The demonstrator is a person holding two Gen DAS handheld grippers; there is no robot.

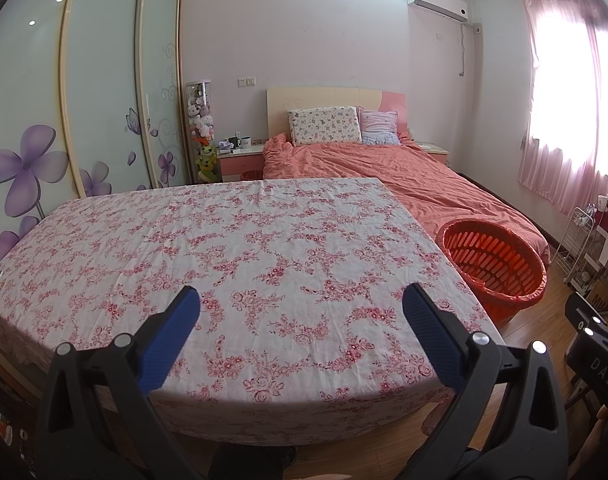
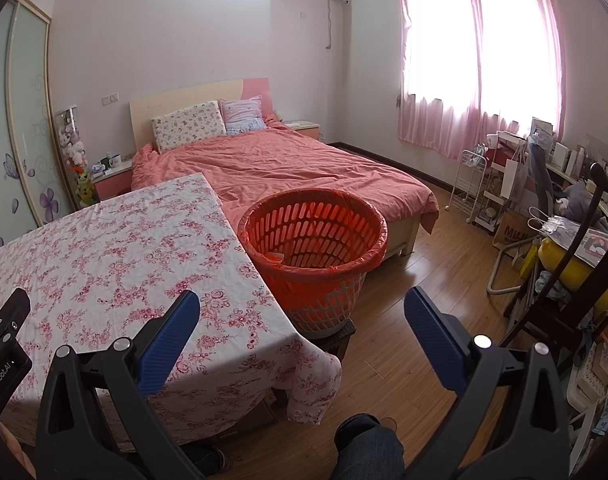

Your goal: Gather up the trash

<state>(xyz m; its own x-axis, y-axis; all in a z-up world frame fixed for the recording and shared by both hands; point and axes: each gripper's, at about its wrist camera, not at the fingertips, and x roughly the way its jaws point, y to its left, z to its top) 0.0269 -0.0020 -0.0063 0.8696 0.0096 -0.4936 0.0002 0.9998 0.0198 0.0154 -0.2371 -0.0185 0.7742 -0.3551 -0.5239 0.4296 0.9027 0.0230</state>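
A round basket lined with an orange bag (image 2: 316, 240) stands on a low stool at the table's right side; it also shows in the left wrist view (image 1: 494, 266). A small pale scrap (image 2: 275, 257) lies inside it. The table with a floral cloth (image 1: 231, 264) (image 2: 115, 256) shows no trash on its cloth. My left gripper (image 1: 301, 300) is open and empty above the table's near edge. My right gripper (image 2: 301, 306) is open and empty, over the table's right corner and the floor, short of the basket.
A bed with a coral cover (image 2: 287, 168) lies behind the table and basket. A wardrobe (image 1: 103, 92) stands at left. A white cart (image 2: 470, 188), a dark chair (image 2: 568, 280) and clutter fill the right. My knee (image 2: 368, 444) is below.
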